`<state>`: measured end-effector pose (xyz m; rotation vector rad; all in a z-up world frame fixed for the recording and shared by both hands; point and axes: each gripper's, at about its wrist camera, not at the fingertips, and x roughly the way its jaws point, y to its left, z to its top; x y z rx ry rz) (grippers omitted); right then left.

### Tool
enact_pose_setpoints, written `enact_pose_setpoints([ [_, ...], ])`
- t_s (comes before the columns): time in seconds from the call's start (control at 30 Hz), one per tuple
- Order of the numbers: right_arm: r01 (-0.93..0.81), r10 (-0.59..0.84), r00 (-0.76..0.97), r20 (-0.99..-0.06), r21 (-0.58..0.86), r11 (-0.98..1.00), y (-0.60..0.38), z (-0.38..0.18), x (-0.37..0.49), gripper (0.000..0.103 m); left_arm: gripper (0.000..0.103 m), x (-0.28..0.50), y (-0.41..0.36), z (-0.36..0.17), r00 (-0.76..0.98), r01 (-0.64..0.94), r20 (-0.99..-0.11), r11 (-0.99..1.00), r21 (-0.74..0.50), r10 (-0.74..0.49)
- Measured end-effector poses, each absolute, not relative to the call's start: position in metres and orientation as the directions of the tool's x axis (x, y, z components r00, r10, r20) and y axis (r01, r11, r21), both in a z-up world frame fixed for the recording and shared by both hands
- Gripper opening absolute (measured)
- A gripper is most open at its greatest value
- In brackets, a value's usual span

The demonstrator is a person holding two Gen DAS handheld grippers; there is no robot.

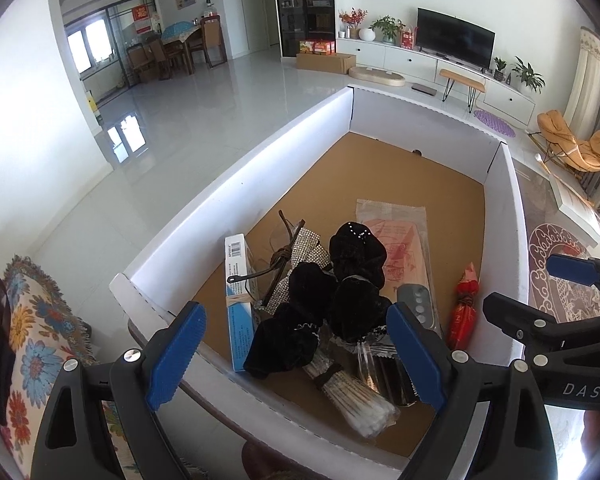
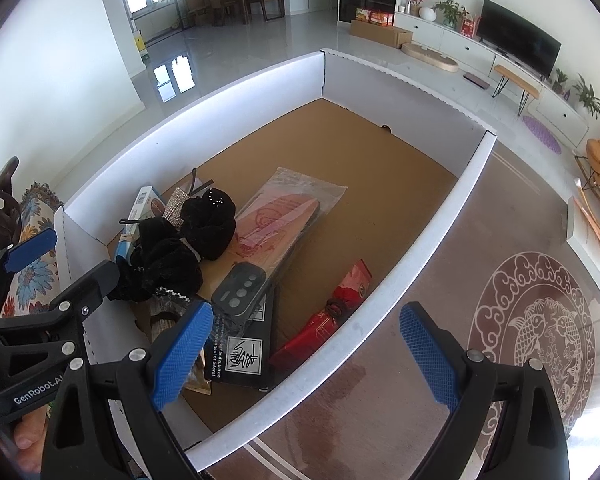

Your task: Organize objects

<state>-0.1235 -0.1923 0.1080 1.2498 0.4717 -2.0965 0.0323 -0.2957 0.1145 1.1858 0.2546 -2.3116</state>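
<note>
So there's this big white box (image 1: 512,208) with a brown cardboard floor, and all the stuff sits bunched at the near end: black velvet scrunchies (image 1: 356,256), a blue-and-white carton (image 1: 238,304) against the left wall, a bundle of cotton swabs (image 1: 356,400), a grey remote (image 2: 240,288) and a red packet (image 2: 324,320) near the right wall. The left tool (image 1: 296,356) hovers over the pile, spread wide, gripping nothing. The right tool (image 2: 304,356) straddles the box's right wall, also spread and empty.
</note>
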Motion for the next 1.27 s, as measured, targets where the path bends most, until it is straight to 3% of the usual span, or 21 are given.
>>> enact_pose_setpoints([
  [1.1, 0.69, -0.337, -0.359, -0.87, -0.004, -0.724, -0.198, 0.118, -0.123, 0.095, 0.092, 0.036, -0.301, 0.118, -0.474, 0.551, -0.789, -0.831, 0.081, -0.391],
  [1.27, 0.689, -0.34, -0.355, -0.871, 0.003, -0.725, -0.197, 0.116, -0.123, 0.095, 0.092, 0.046, -0.298, 0.123, -0.521, 0.579, -0.729, -0.811, 0.081, -0.444],
])
